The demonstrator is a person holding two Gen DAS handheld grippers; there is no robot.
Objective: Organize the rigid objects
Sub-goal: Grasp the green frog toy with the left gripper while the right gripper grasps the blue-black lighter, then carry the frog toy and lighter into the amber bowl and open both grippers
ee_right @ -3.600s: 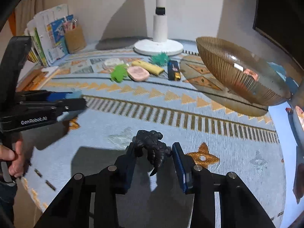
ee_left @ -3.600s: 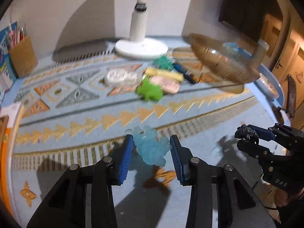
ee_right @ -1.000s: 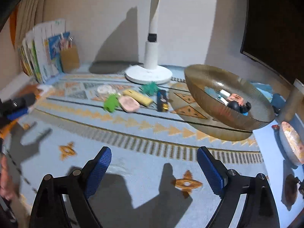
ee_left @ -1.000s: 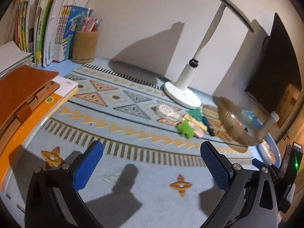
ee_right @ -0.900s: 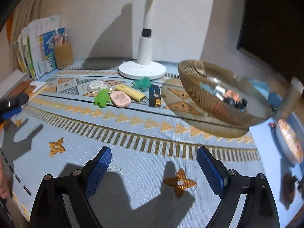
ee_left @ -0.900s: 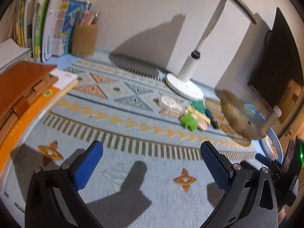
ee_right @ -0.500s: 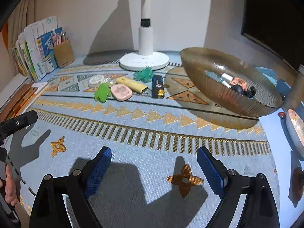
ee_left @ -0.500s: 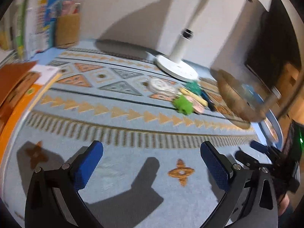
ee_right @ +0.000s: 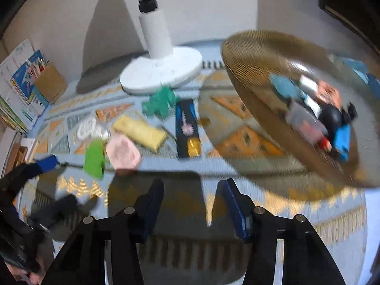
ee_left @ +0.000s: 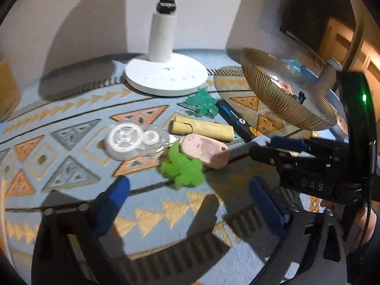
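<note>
A row of small objects lies on the patterned mat: a green toy (ee_left: pixel 182 168) (ee_right: pixel 95 156), a pink case (ee_left: pixel 204 149) (ee_right: pixel 122 153), a yellow bar (ee_left: pixel 201 128), a dark blue lighter (ee_right: pixel 186 128), a teal toy (ee_left: pixel 201 102) and a clear tape dispenser (ee_left: pixel 133 140). My left gripper (ee_left: pixel 187 194) hovers just short of the green toy, jaws wide and closing, nothing between them. My right gripper (ee_right: pixel 191 190) points at the lighter, jaws closing on nothing. In the left wrist view its fingertips (ee_left: pixel 256 148) reach beside the pink case. The amber glass bowl (ee_right: pixel 249 71) holds several items.
A white lamp base (ee_left: pixel 166 76) stands behind the row. A brown pencil cup (ee_right: pixel 49 83) and upright books (ee_right: pixel 16 76) are at the far left. The tilted bowl (ee_left: pixel 280 90) overhangs the mat on the right. A hand (ee_left: pixel 365 220) holds the right gripper.
Both grippers have moved forward and down to the row of objects. The right jaws have narrowed a lot, the left slightly. The pale blue and black toys held earlier are gone from the jaws.
</note>
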